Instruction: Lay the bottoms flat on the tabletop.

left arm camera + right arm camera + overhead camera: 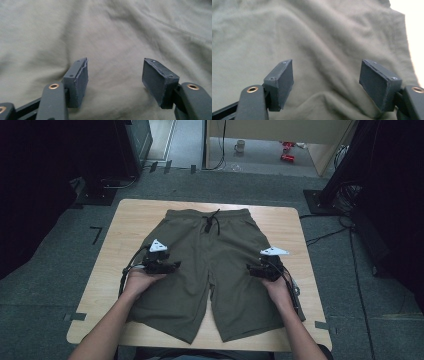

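The olive shorts (210, 265) lie flat on the surface (120, 230), waistband and drawstring (212, 222) at the far edge, the two legs running toward the person. Their long axis therefore goes from far to near, and the grippers sit one on each side of it.

At the left, the left gripper (172, 266) hovers over the outer part of the left leg, pointing inward toward the crotch. In the left gripper view its jaws stand spread with only rumpled cloth (112, 37) beyond them; nothing is pinched, though the pads (80, 80) are close above the fabric.

At the right, the right gripper (252, 270) mirrors it over the right leg, pointing inward as well. In the right gripper view its jaws are spread wide over a raised fold (327, 100), not closed on it, and the shorts' side edge (404, 37) shows against the pale surface.

Each hand is nearer its own leg, about level with the crotch. Any grasp, I judge, calls for dropping straight onto the cloth below.
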Action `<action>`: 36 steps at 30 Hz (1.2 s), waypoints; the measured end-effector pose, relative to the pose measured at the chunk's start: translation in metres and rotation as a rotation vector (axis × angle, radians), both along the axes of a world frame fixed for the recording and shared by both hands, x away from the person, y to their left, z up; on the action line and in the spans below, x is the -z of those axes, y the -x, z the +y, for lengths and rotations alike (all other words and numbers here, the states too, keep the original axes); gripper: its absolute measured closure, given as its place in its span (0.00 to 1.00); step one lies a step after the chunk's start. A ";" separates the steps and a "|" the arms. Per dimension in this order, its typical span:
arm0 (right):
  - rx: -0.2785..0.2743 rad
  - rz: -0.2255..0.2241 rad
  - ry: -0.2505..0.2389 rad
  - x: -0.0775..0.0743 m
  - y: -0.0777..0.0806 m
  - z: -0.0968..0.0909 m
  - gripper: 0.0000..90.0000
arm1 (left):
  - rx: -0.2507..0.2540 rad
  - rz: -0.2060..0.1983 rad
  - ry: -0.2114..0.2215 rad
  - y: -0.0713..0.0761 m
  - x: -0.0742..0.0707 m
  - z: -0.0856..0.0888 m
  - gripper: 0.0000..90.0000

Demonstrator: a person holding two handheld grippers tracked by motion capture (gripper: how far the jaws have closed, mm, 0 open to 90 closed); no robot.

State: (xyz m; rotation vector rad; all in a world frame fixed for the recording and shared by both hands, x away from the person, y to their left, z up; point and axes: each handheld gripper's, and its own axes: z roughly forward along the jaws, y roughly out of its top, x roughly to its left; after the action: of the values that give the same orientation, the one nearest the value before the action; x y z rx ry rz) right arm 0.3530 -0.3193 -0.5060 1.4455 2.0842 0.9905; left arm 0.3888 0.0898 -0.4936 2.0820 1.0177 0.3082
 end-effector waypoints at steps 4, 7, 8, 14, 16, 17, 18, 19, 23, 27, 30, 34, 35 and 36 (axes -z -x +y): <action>-0.005 -0.043 -0.036 -0.015 -0.003 -0.008 0.32 | -0.013 -0.009 -0.009 -0.003 -0.013 0.013 0.39; -0.007 -0.059 -0.048 -0.022 -0.006 -0.017 0.32 | -0.019 -0.028 0.012 -0.003 -0.021 0.026 0.39; -0.006 -0.064 -0.047 -0.023 -0.007 -0.020 0.33 | -0.026 -0.036 0.009 -0.003 -0.022 0.031 0.39; -0.013 -0.061 -0.059 -0.026 -0.011 -0.037 0.33 | -0.051 -0.041 0.017 -0.007 -0.027 0.057 0.39; -0.010 -0.060 -0.063 -0.026 -0.012 -0.041 0.33 | -0.052 -0.049 0.006 -0.008 -0.028 0.064 0.39; -0.013 -0.059 -0.063 -0.026 -0.012 -0.043 0.33 | -0.055 -0.053 0.002 -0.008 -0.028 0.068 0.39; -0.009 -0.060 -0.062 -0.026 -0.013 -0.044 0.33 | -0.059 -0.057 -0.003 -0.008 -0.028 0.072 0.39; -0.010 -0.059 -0.061 -0.026 -0.013 -0.046 0.34 | -0.062 -0.058 -0.004 -0.009 -0.027 0.075 0.39; -0.023 -0.061 -0.064 -0.026 -0.014 -0.051 0.39 | -0.083 -0.052 0.007 -0.011 -0.025 0.091 0.39; -0.031 -0.058 -0.050 -0.024 -0.015 -0.059 0.38 | -0.105 -0.050 0.009 -0.013 -0.023 0.102 0.39; -0.033 -0.053 -0.047 -0.022 -0.016 -0.063 0.38 | -0.111 -0.054 0.001 -0.014 -0.020 0.109 0.39; -0.026 -0.041 -0.041 -0.019 -0.016 -0.072 0.37 | -0.122 -0.050 -0.011 -0.015 -0.016 0.117 0.39; -0.019 -0.040 -0.039 -0.018 -0.016 -0.075 0.37 | -0.127 -0.051 -0.010 -0.015 -0.014 0.119 0.39; -0.013 -0.037 -0.041 -0.017 -0.017 -0.078 0.37 | -0.129 -0.050 -0.012 -0.015 -0.013 0.121 0.39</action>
State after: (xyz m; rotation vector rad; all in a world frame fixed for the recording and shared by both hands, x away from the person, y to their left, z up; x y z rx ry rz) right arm 0.3696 -0.3973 -0.4885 1.4247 2.0604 1.0630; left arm 0.4042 0.2105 -0.4805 2.0133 1.1254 0.4303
